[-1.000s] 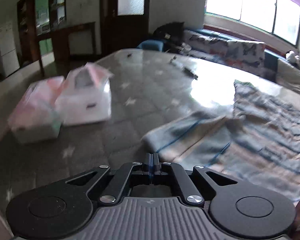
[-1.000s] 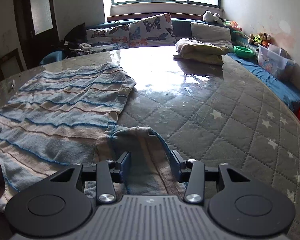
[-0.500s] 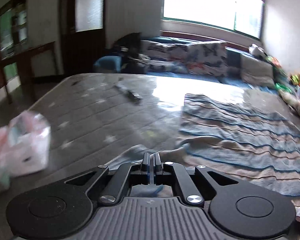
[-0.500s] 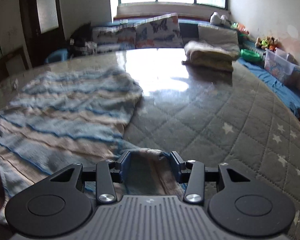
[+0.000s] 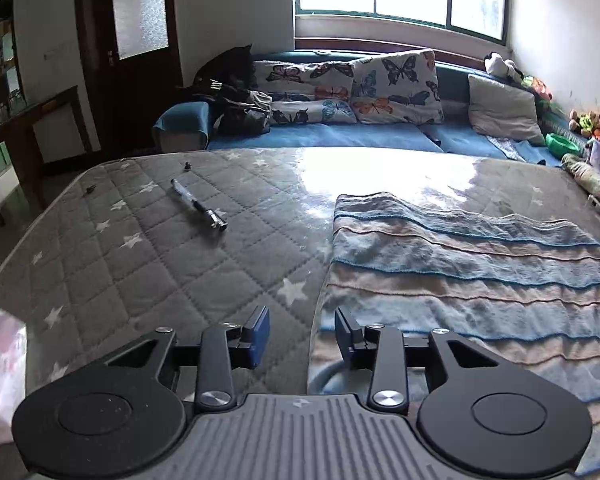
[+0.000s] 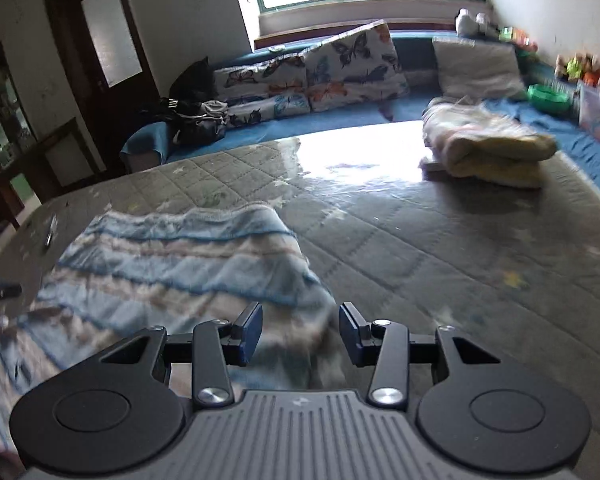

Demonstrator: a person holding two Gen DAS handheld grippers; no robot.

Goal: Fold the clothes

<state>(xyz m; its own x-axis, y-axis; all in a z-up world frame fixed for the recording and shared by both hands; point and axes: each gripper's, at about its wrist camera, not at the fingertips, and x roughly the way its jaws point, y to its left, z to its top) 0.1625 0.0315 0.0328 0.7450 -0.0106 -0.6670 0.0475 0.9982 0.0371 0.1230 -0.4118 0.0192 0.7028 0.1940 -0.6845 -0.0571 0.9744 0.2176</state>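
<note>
A blue, beige and pink striped garment (image 5: 468,280) lies flat on the grey quilted mattress (image 5: 160,256); it also shows in the right wrist view (image 6: 172,264). My left gripper (image 5: 302,330) is open and empty over the garment's near left edge. My right gripper (image 6: 300,330) is open and empty over the garment's near right corner. A folded yellowish garment (image 6: 496,148) lies at the mattress's far right.
A pen (image 5: 198,206) lies on the mattress at the far left. A pink-white box (image 5: 0,360) sits at the near left edge. A blue sofa (image 5: 340,136) with butterfly pillows runs behind the mattress. Toys and a green bowl (image 5: 562,145) stand far right.
My left gripper has opened, swung right and let go of the cloth. The sleeve at my right gripper is folded in. The right gripper has opened wider and moved forward.
</note>
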